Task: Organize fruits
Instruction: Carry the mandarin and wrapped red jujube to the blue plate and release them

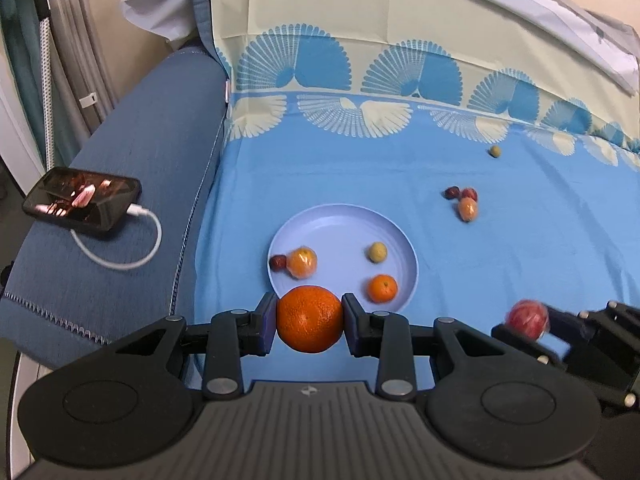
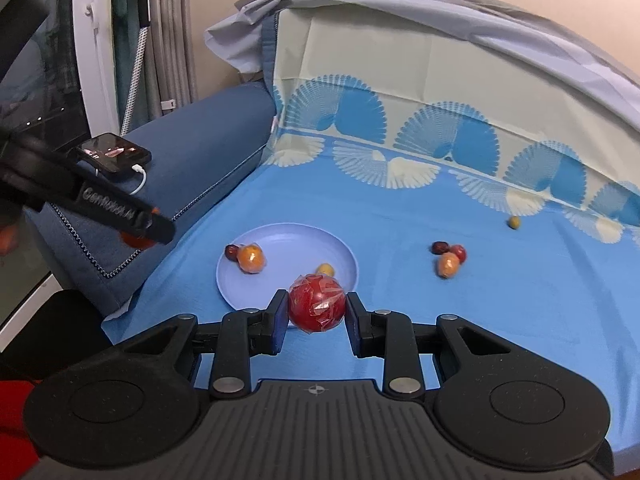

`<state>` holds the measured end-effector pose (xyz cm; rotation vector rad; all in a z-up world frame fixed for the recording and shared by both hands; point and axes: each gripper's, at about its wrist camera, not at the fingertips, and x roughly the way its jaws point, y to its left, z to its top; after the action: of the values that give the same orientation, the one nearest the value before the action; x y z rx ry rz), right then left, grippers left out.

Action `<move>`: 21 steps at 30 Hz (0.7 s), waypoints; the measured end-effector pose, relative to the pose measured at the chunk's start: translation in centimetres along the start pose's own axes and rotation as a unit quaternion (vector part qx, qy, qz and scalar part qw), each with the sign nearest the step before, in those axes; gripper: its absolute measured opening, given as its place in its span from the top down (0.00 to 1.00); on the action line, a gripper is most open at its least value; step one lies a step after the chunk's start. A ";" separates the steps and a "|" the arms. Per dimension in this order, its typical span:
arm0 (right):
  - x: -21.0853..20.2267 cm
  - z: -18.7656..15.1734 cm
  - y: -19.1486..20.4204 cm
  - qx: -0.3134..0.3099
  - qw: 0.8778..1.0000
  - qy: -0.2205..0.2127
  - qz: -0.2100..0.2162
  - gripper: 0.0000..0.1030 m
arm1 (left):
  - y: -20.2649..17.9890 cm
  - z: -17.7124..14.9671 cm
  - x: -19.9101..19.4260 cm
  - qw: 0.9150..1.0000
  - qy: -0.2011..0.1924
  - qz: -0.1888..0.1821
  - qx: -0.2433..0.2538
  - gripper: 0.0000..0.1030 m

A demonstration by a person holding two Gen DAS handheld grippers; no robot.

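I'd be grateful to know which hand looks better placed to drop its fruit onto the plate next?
Probably the left. The left gripper holds its orange right at the plate's near rim. The right gripper, gripping a wrapped apple, appears off to the plate's side in the left view.

right tool [image 2: 316, 312] gripping wrapped red apple [image 2: 317, 307], plate [image 2: 288, 240] behind

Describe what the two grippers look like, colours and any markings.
Both are black plastic. The left gripper has two round discs on a ribbed grey base with a small crosshair mark, silver pivot bolts on jointed linkages, and blocky fingers with dark blue pads. The right gripper matches it. Seen from the right wrist view, the left one carries white "GenRobot.AI" lettering on its side. No cables show on either.
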<state>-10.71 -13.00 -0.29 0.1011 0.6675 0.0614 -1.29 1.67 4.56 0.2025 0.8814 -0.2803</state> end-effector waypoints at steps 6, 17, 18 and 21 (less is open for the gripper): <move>2.8 0.8 0.1 -0.003 1.000 0.018 0.009 0.69 | -0.1 1.3 2.9 1.000 0.023 -0.002 0.001 0.63; 8.7 2.1 -0.8 -0.003 0.999 0.050 0.006 0.69 | 0.0 3.9 9.3 0.998 0.059 0.001 0.008 0.63; 9.3 2.1 -0.8 -0.002 0.999 0.052 0.007 0.69 | 0.0 4.2 9.9 0.998 0.061 0.002 0.009 0.63; 11.1 2.3 -0.9 -0.003 0.998 0.061 0.004 0.69 | 0.0 4.8 11.9 0.997 0.070 0.003 0.009 0.63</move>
<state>-0.52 -13.09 -5.43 0.0943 0.7893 0.0790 9.40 -1.64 -1.73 0.2446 1.0178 -0.2707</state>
